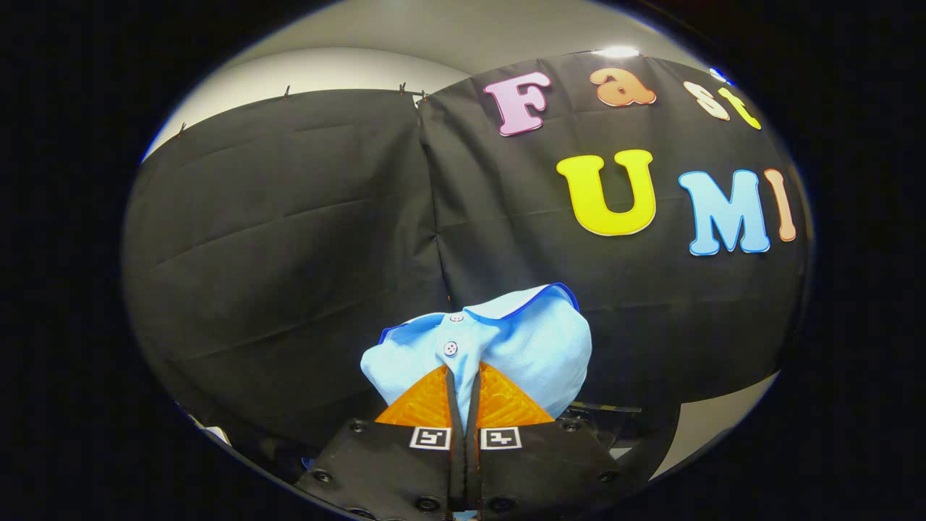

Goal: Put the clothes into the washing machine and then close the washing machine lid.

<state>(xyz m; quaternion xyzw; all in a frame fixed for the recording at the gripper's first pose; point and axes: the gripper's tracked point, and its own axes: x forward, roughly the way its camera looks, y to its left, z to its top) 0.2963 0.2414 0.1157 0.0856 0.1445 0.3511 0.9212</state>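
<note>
Pinching a light blue shirt, the hand-held gripper has both fingers clamped together.

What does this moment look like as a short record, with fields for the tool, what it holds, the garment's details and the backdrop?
tool: tool, fingers closed together with cloth pinched between them
held item: light blue shirt, bunched up and lifted in front of the booth wall
garment details: darker blue collar edge, two small buttons on the placket just ahead of the fingers
backdrop: black cloth wall, with a pale wall above it
washing machine: cannot be made out
task stage: shirt picked up, not yet put in
</note>
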